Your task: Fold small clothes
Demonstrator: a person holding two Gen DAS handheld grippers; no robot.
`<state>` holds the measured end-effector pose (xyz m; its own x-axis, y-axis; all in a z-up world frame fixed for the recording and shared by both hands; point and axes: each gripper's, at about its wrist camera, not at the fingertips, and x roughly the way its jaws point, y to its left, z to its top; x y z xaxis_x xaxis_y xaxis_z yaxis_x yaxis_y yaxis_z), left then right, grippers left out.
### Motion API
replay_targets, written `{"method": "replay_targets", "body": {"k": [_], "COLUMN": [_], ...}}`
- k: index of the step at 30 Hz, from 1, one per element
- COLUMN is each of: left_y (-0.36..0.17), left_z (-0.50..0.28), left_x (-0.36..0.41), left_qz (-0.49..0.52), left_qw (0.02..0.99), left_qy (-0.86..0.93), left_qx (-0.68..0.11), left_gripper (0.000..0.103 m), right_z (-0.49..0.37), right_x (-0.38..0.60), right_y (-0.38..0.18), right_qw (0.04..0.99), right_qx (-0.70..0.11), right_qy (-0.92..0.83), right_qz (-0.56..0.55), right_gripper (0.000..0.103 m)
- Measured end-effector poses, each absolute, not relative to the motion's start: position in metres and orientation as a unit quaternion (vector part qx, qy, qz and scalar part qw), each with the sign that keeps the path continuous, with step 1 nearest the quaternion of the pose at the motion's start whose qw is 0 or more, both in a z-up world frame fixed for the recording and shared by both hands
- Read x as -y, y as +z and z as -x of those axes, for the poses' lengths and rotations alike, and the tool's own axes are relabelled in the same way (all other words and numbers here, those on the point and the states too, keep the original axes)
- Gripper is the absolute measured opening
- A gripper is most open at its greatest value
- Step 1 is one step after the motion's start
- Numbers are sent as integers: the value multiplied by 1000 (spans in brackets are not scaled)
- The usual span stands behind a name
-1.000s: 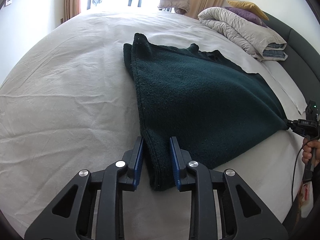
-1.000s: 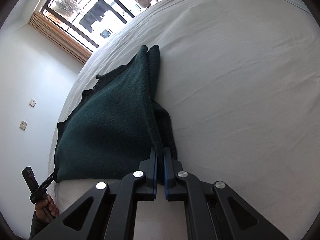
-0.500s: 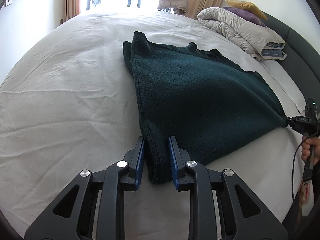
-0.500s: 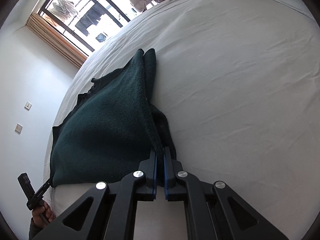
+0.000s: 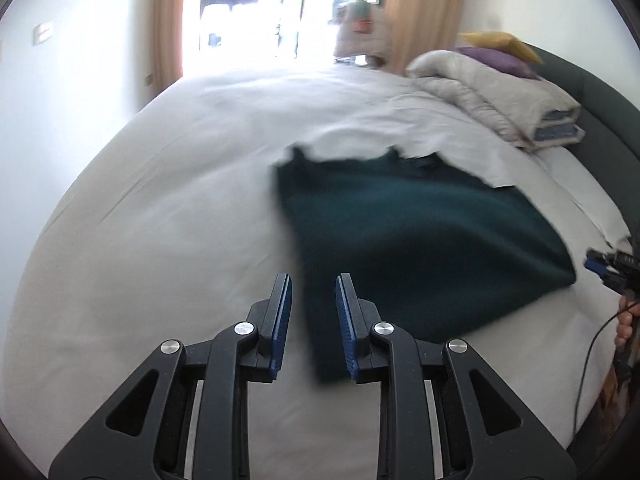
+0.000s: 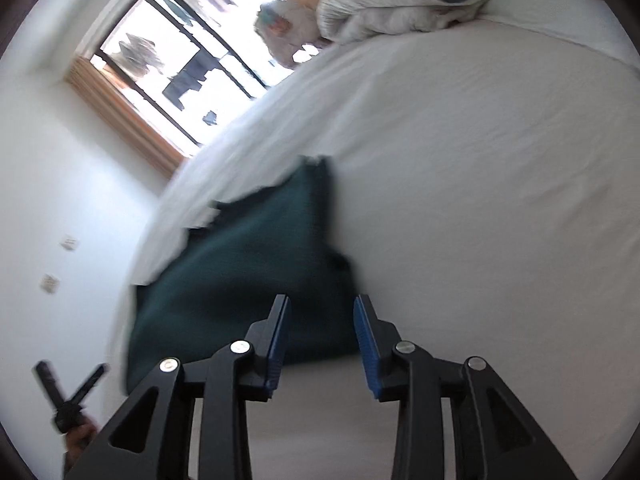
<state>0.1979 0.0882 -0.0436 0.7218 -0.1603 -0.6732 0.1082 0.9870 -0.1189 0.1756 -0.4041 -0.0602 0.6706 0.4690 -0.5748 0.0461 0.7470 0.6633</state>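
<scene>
A dark green knitted garment point(image 5: 420, 240) lies folded and flat on the white bed point(image 5: 160, 220). My left gripper point(image 5: 312, 280) hovers over its near left corner. The jaws stand slightly apart, and white sheet shows between the left pad and the cloth, so nothing is pinched. My right gripper point(image 6: 320, 300) hangs above the garment's point(image 6: 248, 272) other near corner with its jaws opening and no cloth pressed between the pads. Each gripper shows small in the other's view: the right gripper point(image 5: 600, 264) and the left gripper point(image 6: 98, 372), both just off the cloth's corners.
A rolled grey duvet point(image 5: 500, 96) with yellow and purple pillows point(image 5: 500, 40) sits against the dark headboard point(image 5: 592, 92) at the right. A bright window point(image 5: 248, 12) with curtains is beyond the bed's far end. A person's hand point(image 5: 624, 320) holds the right gripper.
Both grippers have lifted and tilted up from the bed. The right jaws, shut on the cloth's corner before, now stand apart. The garment has settled flat, and it no longer fills the left jaws' gap.
</scene>
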Motion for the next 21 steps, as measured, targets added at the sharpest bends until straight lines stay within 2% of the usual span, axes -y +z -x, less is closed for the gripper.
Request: {"method": "replay_targets", "body": {"k": [3,7,9,11,13,15,16,21], "left_y": [-44,-71,-93,-103,-107,-110,-110,-112], "left_z": [-230,-268,-278,-271,-266,-259,-257,-251], "left_x": [-46,-2,-2,-13,-18,-22,-24,-33], "left_qz": [7,-40,-42,-20,-29,-34,-31,-8], "left_qw": [927,916,907,912,913,915,915,917], "left_qy": [-102,-105,-86,-87,-87,-88,-89,-91], "left_qx": [-360,-386,-411,-400,-397,-393,-393,-388], "left_gripper": [22,22,22,22,22,22,22,22], "right_z": [-202,-249,-270,-282,-289,-292,-292,-284], "right_x": [360,292,269,254,255,272,281,361], "right_y": [-64,-79,-96,-111,-121,-130,-132,-134], "right_qw": [830,806,783,777,781,776,778,812], "right_qx": [-393,-401,-425,-437,-438,-431,-427,-373], "right_qy": [190,255,268,273,265,251,240,138], "right_qz": [-347,-354,-368,-361,-358,-386,-394,-427], "right_gripper": [36,36,36,36,26,3,0,0]}}
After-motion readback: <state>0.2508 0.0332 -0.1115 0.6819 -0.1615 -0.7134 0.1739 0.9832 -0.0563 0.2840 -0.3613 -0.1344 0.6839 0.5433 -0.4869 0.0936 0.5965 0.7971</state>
